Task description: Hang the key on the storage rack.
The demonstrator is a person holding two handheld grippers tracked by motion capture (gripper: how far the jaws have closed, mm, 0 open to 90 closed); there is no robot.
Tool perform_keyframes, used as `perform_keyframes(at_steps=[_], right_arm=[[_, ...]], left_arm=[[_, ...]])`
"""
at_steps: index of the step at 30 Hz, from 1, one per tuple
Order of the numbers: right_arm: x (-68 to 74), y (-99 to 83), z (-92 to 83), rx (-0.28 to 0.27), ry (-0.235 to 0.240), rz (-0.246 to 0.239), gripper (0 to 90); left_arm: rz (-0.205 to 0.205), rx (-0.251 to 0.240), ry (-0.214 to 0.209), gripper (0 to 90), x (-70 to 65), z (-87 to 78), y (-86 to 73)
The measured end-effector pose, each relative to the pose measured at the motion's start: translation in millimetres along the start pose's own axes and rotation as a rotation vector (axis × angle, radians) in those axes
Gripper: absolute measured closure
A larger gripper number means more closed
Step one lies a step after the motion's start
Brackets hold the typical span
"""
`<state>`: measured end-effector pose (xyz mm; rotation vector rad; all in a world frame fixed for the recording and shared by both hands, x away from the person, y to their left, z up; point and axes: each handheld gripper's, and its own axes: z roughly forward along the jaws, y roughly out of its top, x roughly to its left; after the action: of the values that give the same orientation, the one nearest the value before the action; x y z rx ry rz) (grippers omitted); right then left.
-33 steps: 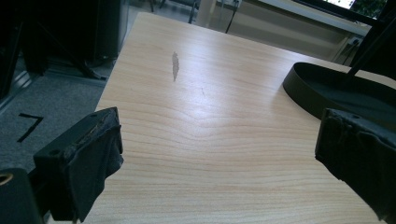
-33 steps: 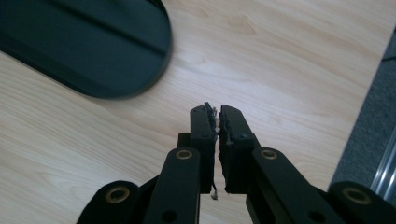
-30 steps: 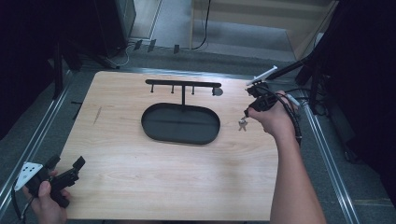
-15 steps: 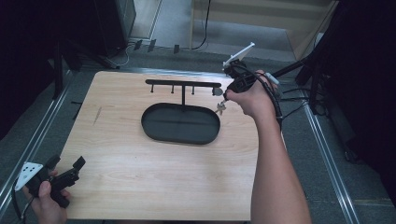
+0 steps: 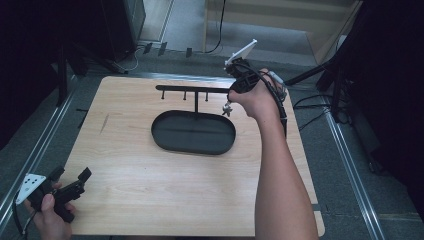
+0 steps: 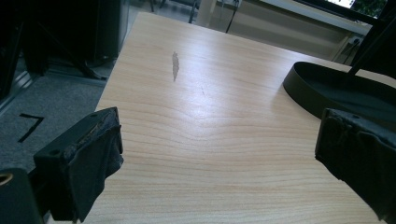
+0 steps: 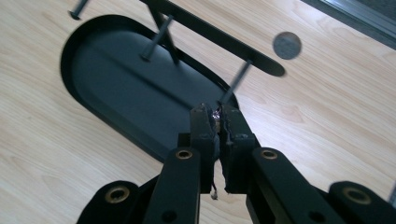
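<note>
One wooden bench (image 5: 150, 200) carries one black oval tray (image 5: 193, 132), its long axis running left to right, with a single stand rising from it: a post topped by a horizontal bar (image 5: 192, 89) parallel to the tray, from which three short pegs (image 7: 157, 38) hang. The right claw (image 5: 231, 96) sits at the bar's right end, above the tray's right rim; its jaws are pressed together on a small shiny trinket (image 5: 227, 108) that dangles just below them. The left claw (image 5: 70, 176) rests well apart at the bench's near left corner, jaws spread wide, holding nothing.
</note>
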<state>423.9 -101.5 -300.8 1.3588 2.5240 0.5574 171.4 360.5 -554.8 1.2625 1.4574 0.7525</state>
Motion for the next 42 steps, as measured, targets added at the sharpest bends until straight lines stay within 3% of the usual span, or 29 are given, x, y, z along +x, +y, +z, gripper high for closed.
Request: perform_keyframes(at_steps=[7, 22, 30, 31, 36, 42], right_arm=[[7.3, 10.0, 0.6, -0.022, -0.015, -0.025, 85.4], [-7.0, 3.5, -1.6, -0.039, -0.058, -0.056, 85.3], [-18.0, -4.0, 5.9, -0.049, -0.063, 0.006, 84.2], [-21.4, -6.3, 8.7, -0.053, -0.089, 0.024, 82.6], [-29.5, -12.2, 14.1, -0.041, -0.118, 0.081, 78.1], [-39.7, -23.1, 19.7, -0.023, -0.125, 0.103, 79.2]], left_arm=[[-0.001, -0.001, -0.001, 0.7, 0.3, -0.1, 0.0], [0.001, -0.001, -0.001, 0.7, 0.0, -0.1, 0.0], [0.001, -0.002, -0.001, 0.7, 0.1, -0.1, 0.0], [0.000, -0.001, -0.001, 0.7, 0.1, -0.1, 0.0], [0.001, -0.001, -0.001, 0.7, 0.1, -0.1, 0.0], [0.002, -0.001, 0.001, 0.8, -0.4, 0.2, 0.0]])
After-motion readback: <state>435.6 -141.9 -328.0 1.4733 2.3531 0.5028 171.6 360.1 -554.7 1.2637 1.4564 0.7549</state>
